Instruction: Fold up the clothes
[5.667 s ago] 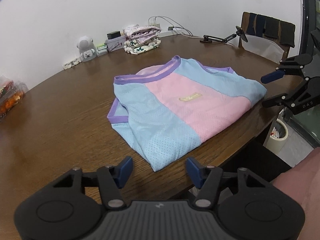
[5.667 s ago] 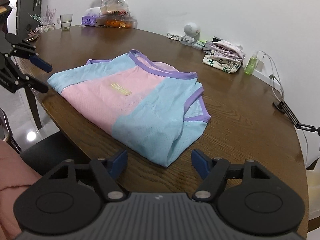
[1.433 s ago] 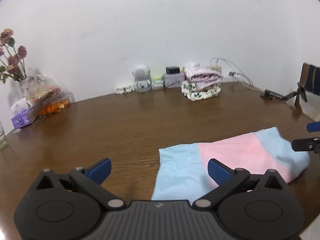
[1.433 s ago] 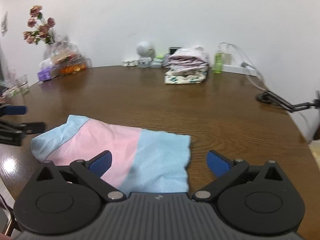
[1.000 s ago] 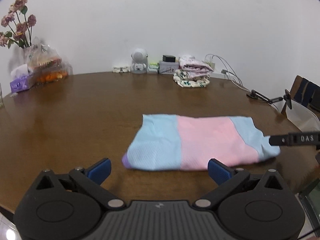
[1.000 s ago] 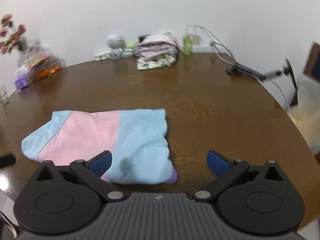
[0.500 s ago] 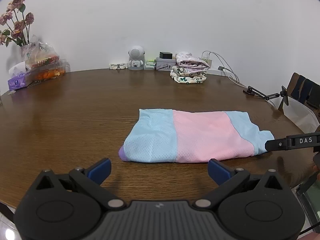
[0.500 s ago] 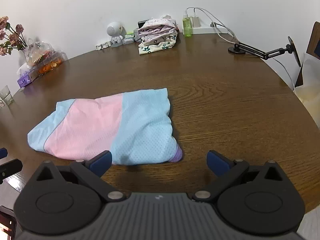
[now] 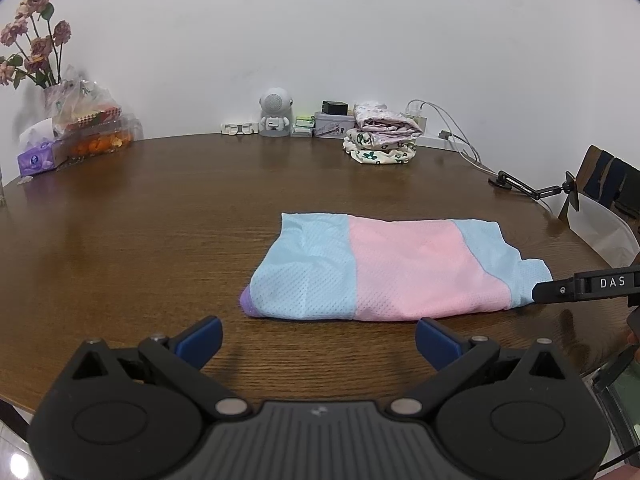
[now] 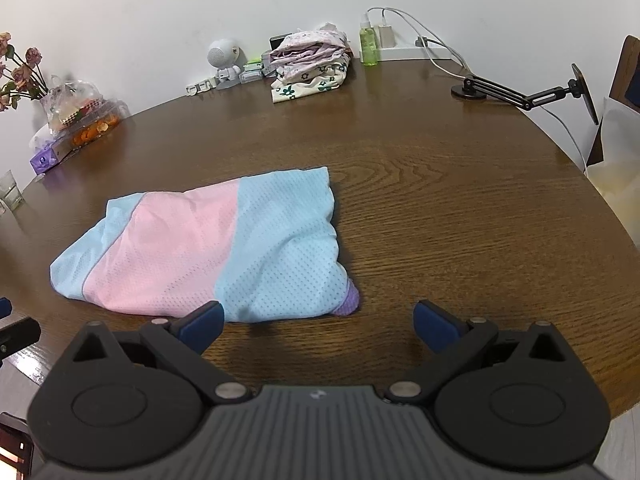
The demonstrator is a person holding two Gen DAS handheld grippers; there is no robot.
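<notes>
My right gripper [image 10: 316, 322] hangs just above the near edge of the tabletop [image 10: 460, 216], its blue-tipped fingers [image 10: 200, 322] spread wide with nothing between them. Just beyond the tips lies the folded shirt [image 10: 216, 248], a flat bundle with a pink band between two light blue ones and a purple corner poking out nearest me. At the far side, by the wall, sits a stack of folded clothes [image 10: 310, 64], with a green bottle [image 10: 369, 46] just beside it and a small astronaut figure [image 10: 225, 62] near it.
</notes>
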